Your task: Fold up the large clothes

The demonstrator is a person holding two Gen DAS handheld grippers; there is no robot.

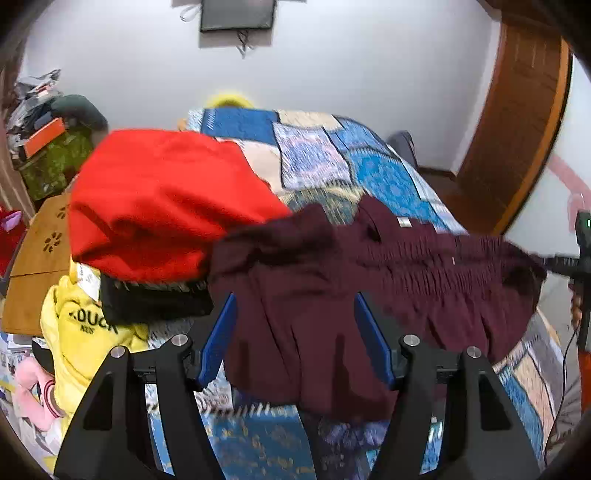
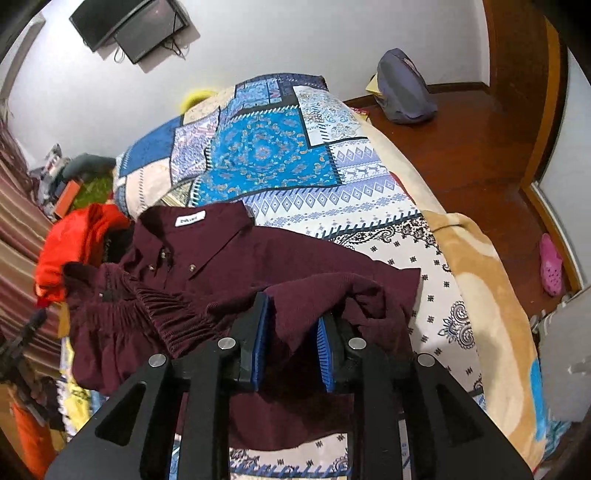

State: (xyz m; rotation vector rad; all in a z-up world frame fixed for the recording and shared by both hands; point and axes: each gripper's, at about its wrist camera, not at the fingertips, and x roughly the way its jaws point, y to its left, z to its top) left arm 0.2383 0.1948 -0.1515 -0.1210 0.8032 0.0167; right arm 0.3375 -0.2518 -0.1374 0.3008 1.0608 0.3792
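Garment: a maroon collared shirt (image 2: 229, 266) lies on the bed, collar toward the far end, with a white neck label and small buttons down the placket; a gathered, shirred section bunches at its left.
Right gripper (image 2: 291, 325): black frame with blue pads (image 2: 261, 332), jaws partly closed around a raised fold of the maroon fabric.
Bedcover: a patchwork quilt (image 2: 280, 155) in blue, white and beige, over a tan blanket (image 2: 491, 295) at the right edge.
Left of shirt: a red garment (image 2: 74, 240), touching the maroon fabric.
Floor: dark wood, with a grey backpack (image 2: 402, 88) and a pink clog (image 2: 551, 264).
Wall: a black monitor (image 2: 129, 26), tilted.
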